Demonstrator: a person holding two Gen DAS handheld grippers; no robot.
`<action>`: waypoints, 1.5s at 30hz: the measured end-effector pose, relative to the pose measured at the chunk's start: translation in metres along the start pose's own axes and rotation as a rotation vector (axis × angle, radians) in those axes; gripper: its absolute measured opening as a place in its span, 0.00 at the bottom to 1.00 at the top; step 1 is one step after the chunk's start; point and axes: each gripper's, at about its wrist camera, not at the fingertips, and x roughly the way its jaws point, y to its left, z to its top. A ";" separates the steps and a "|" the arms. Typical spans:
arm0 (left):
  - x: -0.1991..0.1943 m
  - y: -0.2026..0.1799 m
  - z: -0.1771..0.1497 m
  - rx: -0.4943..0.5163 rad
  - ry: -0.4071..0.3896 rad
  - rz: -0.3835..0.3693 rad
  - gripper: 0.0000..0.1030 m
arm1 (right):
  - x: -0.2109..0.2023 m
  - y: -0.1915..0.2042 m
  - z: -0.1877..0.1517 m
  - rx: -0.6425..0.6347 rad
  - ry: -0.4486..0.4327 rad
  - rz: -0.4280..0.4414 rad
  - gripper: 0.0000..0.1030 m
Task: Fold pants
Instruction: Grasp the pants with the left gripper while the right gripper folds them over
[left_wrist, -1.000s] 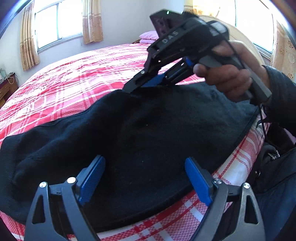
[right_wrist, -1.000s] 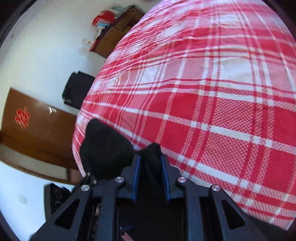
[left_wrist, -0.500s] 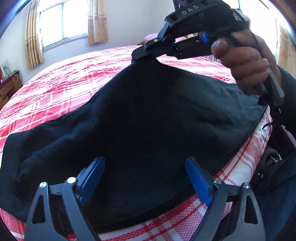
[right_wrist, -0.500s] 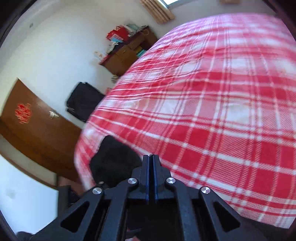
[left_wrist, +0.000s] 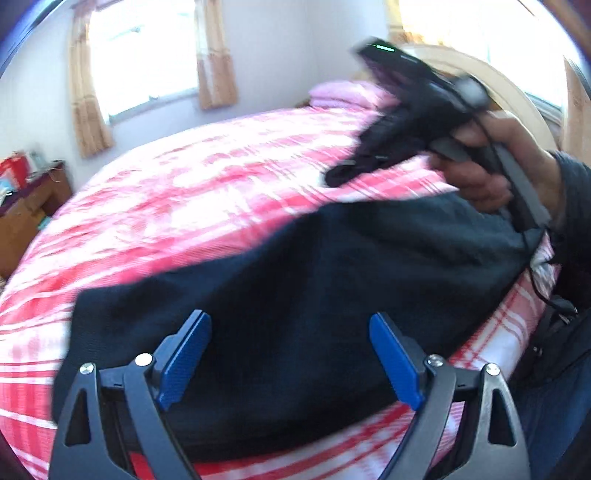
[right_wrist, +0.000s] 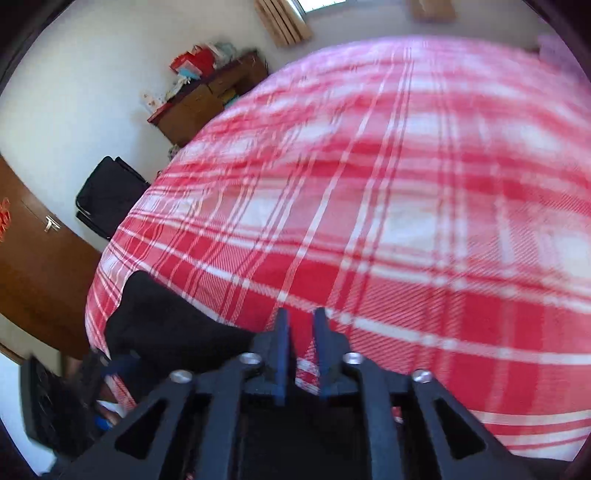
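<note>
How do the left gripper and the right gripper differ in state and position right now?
The left gripper stands wide open above the black pants; the right gripper shows only a narrow gap, its jaws opening, above the plaid bedspread. Neither holds any cloth.

Bed with red plaid cover (right_wrist: 406, 221), curtained window (left_wrist: 140, 62), white walls, wooden cabinet (right_wrist: 207, 107), brown door (right_wrist: 29, 266)

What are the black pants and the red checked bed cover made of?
The pants look like thick, soft knit or fleece: matte, fuzzy, no shine. The bed cover looks like woven cotton: fine diagonal weave lines show in its red and white squares. Both are guesses from looks alone.
</note>
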 end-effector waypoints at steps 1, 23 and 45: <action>-0.005 0.011 0.001 -0.028 -0.014 0.024 0.88 | -0.007 0.005 -0.001 -0.010 -0.013 0.007 0.38; 0.043 0.165 0.008 -0.536 0.176 -0.012 0.44 | 0.010 0.058 -0.062 -0.174 0.044 -0.020 0.44; -0.012 0.166 -0.001 -0.576 0.020 0.178 0.53 | 0.000 0.057 -0.079 -0.232 0.037 -0.048 0.53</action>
